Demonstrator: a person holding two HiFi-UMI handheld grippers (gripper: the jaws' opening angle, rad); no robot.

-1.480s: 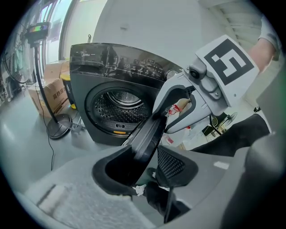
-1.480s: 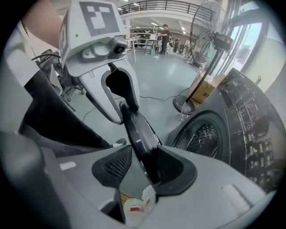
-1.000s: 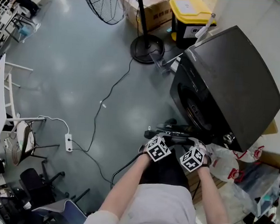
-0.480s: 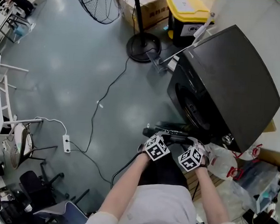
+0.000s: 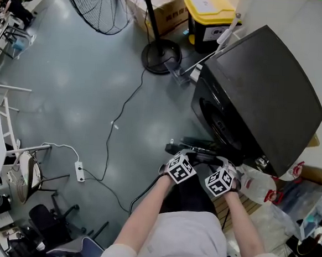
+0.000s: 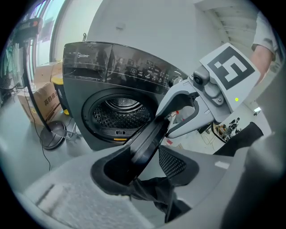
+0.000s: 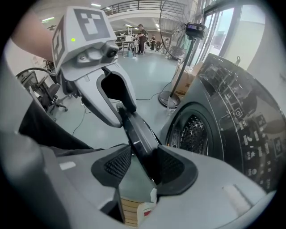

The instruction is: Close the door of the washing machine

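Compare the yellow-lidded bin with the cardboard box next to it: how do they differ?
The bin is black with a yellow lid; the cardboard box is brown. The bin stands nearer the washing machine; the box stands partly behind the fan's pole. Both rest on the floor, side by side.

The door (image 5: 198, 147) stands open before the washing machine (image 5: 264, 89) (a fan stand (image 5: 161, 56) and a bin (image 5: 211, 13) lie beyond it).

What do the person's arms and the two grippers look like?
The left gripper and right gripper have grey bodies, black textured pads and a white cube with black square markers. Short pale sleeves; forearms bare. The left gripper's jaws have just been opening, door edge between them.
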